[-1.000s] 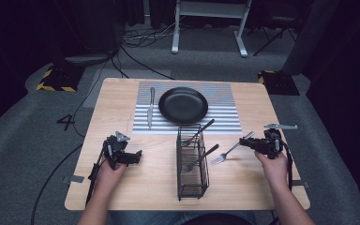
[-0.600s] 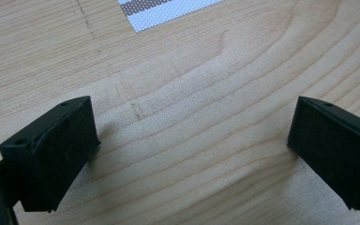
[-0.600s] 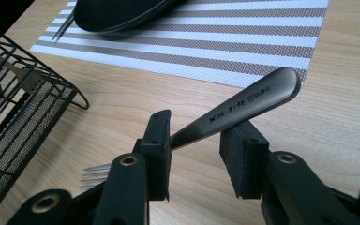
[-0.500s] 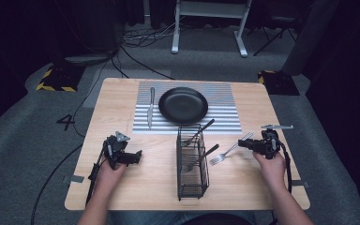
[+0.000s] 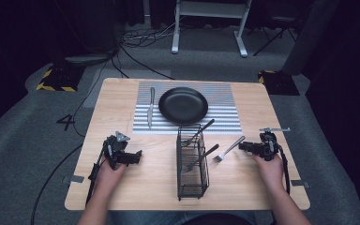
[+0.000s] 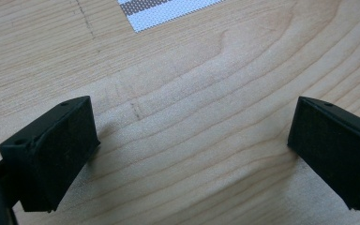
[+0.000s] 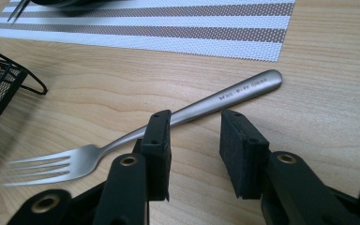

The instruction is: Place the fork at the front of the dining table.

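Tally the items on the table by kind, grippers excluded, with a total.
Forks lying on the table: 1
Knives: 1
Plates: 1
Placemats: 1
Wire caddies: 1
Utensils standing in the caddy: 2, type unclear
Total: 7

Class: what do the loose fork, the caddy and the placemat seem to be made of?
Fork: probably stainless steel, brushed sheen, engraved handle. Caddy: black wire and mesh, likely coated metal. Placemat: woven striped material, perhaps vinyl; the weave shows.
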The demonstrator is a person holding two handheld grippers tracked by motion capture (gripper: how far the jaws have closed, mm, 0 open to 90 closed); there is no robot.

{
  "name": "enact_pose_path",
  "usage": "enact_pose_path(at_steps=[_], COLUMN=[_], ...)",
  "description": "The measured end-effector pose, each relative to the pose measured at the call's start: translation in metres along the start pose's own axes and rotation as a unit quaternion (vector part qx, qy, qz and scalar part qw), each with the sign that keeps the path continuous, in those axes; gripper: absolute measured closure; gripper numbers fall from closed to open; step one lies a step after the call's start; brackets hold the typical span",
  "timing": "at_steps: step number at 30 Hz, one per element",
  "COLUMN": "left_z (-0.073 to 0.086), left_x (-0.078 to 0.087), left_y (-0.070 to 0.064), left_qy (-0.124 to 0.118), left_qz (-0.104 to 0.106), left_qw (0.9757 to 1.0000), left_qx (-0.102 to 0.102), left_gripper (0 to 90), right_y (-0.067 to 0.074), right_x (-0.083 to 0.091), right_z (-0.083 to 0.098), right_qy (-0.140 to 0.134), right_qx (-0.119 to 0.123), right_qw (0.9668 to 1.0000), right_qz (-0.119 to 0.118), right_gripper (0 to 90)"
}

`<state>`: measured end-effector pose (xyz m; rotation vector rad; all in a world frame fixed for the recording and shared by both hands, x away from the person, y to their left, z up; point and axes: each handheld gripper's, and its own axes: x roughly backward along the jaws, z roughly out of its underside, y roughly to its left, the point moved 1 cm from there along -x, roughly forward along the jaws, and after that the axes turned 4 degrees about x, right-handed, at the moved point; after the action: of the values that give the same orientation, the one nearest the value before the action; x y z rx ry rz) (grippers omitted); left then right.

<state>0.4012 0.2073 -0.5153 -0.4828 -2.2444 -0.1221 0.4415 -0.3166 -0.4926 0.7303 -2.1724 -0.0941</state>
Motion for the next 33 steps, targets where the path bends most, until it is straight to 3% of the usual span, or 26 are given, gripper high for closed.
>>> enact_pose_path(at_steps=[6,9,15,18,21,25,26,27,29,30,33], left_z=[0.000,0.000,0.000,0.000,0.000,0.000,0.000,0.000,0.000,0.000,0.000], left_x=[0.000,0.000,0.000,0.000,0.000,0.000,0.000,0.000,0.000,0.000,0.000], left_y=[0.000,0.000,0.000,0.000,0.000,0.000,0.000,0.000,0.000,0.000,0.000], left_qy=[0.000,0.000,0.000,0.000,0.000,0.000,0.000,0.000,0.000,0.000,0.000], left_qz=[0.000,0.000,0.000,0.000,0.000,0.000,0.000,0.000,0.000,0.000,0.000], left_qw=[1.0000,1.0000,1.0000,1.0000,1.0000,1.0000,1.0000,1.0000,1.0000,1.0000,1.0000], left_qx=[0.000,0.000,0.000,0.000,0.000,0.000,0.000,0.000,0.000,0.000,0.000], left_gripper=[1.8,1.8,1.8,1.8,1.8,1.8,1.8,1.9,1.8,1.8,1.8], right_y=[0.006,0.017,0.049,0.059,0.065,0.069,0.069,0.068,0.068,0.067,0.064], right_x=[0.003,0.003,-0.009,-0.016,-0.022,-0.032,-0.032,-0.034,-0.035,-0.038,-0.038], right_z=[0.001,0.001,-0.001,-0.003,-0.006,-0.009,-0.009,-0.008,-0.008,-0.007,-0.004], right_qy=[-0.002,-0.003,0.007,0.007,0.007,0.012,0.012,0.013,0.015,0.029,0.038], right_qx=[0.008,0.025,0.086,0.102,0.106,0.116,0.116,0.115,0.113,0.111,0.099], right_qw=[0.9999,0.9995,0.9947,0.9917,0.9887,0.9806,0.9806,0.9784,0.9775,0.9756,0.9767], right_qz=[0.008,0.020,0.055,0.078,0.106,0.157,0.157,0.172,0.177,0.187,0.187], right_gripper=[60.3,58.5,52.1,48.9,46.7,39.2,39.2,34.8,33.6,31.3,28.8])
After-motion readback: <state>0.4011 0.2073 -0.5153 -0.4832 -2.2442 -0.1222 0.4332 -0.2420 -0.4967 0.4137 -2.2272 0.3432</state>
